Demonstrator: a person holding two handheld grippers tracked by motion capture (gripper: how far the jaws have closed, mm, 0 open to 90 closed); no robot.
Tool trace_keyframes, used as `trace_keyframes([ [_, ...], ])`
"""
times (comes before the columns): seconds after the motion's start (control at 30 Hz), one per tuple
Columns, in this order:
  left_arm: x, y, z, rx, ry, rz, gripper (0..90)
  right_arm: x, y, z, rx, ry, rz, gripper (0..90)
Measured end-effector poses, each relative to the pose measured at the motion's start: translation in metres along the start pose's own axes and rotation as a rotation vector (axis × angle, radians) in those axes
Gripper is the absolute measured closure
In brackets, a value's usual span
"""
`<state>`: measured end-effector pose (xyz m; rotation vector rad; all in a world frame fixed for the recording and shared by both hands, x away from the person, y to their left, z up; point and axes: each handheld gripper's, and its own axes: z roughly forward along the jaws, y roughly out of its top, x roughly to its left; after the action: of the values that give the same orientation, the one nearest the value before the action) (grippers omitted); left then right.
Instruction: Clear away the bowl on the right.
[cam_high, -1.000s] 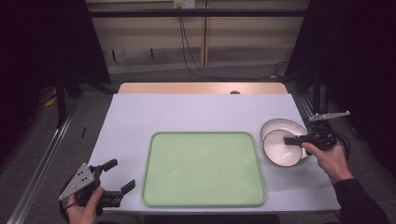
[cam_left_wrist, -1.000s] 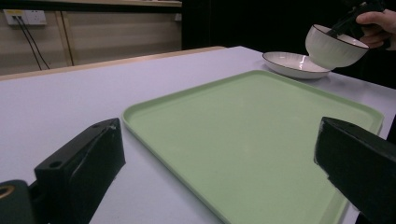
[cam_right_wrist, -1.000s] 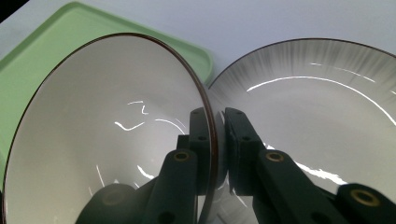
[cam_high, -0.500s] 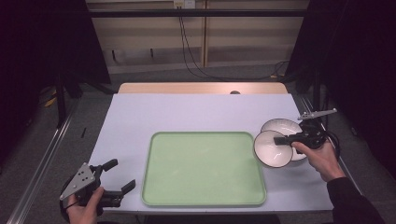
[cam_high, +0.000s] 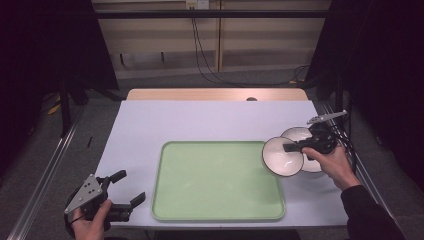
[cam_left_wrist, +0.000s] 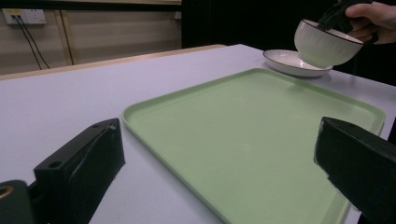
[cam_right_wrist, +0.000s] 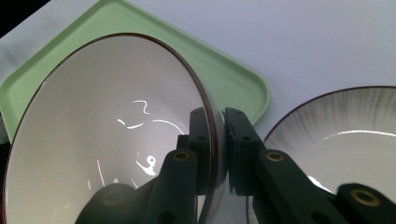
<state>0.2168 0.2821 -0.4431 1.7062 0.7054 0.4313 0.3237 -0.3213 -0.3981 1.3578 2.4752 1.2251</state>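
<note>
Pinching the tilted white bowl's (cam_high: 282, 156) rim, right hand-held gripper (cam_high: 291, 148) lifts it over green tray (cam_high: 215, 200); left hand-held gripper (cam_high: 127, 190) gapes empty.

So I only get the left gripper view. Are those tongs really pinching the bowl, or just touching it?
Observer: Pinching. The right gripper view shows the right tongs shut on the bowl's rim, one jaw inside, one outside.
Operator: Is there food in it?
Observer: No, the white inside is bare, just shiny.
Operator: Where's the bowl over?
Observer: From the high view it hangs at the right edge of the green tray, overlapping the plate beside it.
Operator: And my tongs?
Observer: The left tongs are open, near the table's front left corner.
</note>
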Motion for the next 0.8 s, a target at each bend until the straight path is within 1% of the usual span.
trace_keyframes([
  [0.03,0.0,0.0,0.0,-0.001,-0.003,0.002,1.6,0.0,0.002,0.002,0.004,0.008,-0.004,82.3],
  [0.2,0.001,-0.001,-0.001,-0.004,0.003,-0.004,1.5,0.001,0.012,0.009,0.001,0.012,-0.014,82.3],
  [0.23,0.0,0.0,-0.001,0.001,0.011,-0.006,1.4,0.002,0.013,0.01,-0.002,0.012,-0.007,82.3],
  [0.3,0.0,0.0,-0.001,-0.001,0.004,-0.004,1.4,0.002,0.015,0.012,-0.003,0.013,-0.009,82.3],
  [0.33,0.0,0.0,-0.001,0.0,0.006,-0.003,1.4,0.003,0.018,0.014,0.005,0.015,-0.023,82.3],
  [0.37,0.0,0.0,-0.001,0.001,0.009,-0.006,1.4,0.003,0.02,0.014,0.008,0.01,-0.022,82.3],
  [0.4,0.0,0.0,-0.001,0.006,0.011,-0.004,1.4,0.003,0.021,0.015,0.008,0.013,-0.032,82.3],
  [0.47,0.001,0.0,-0.001,0.006,0.006,0.002,1.4,0.003,0.023,0.017,0.008,0.015,-0.031,82.3],
  [0.5,0.0,0.0,0.0,0.005,0.005,0.002,1.4,0.002,0.026,0.021,0.005,0.023,-0.027,82.3],
  [0.57,0.0,-0.001,-0.001,0.004,0.009,-0.005,1.3,0.001,0.029,0.024,0.012,0.025,-0.025,82.3],
  [0.67,0.001,-0.001,-0.001,-0.001,0.015,-0.004,1.1,0.002,0.033,0.03,0.02,0.017,-0.027,82.3],
  [0.8,0.001,-0.001,-0.001,-0.001,0.015,-0.004,1.1,0.002,0.039,0.035,0.026,0.028,-0.03,82.3],
])
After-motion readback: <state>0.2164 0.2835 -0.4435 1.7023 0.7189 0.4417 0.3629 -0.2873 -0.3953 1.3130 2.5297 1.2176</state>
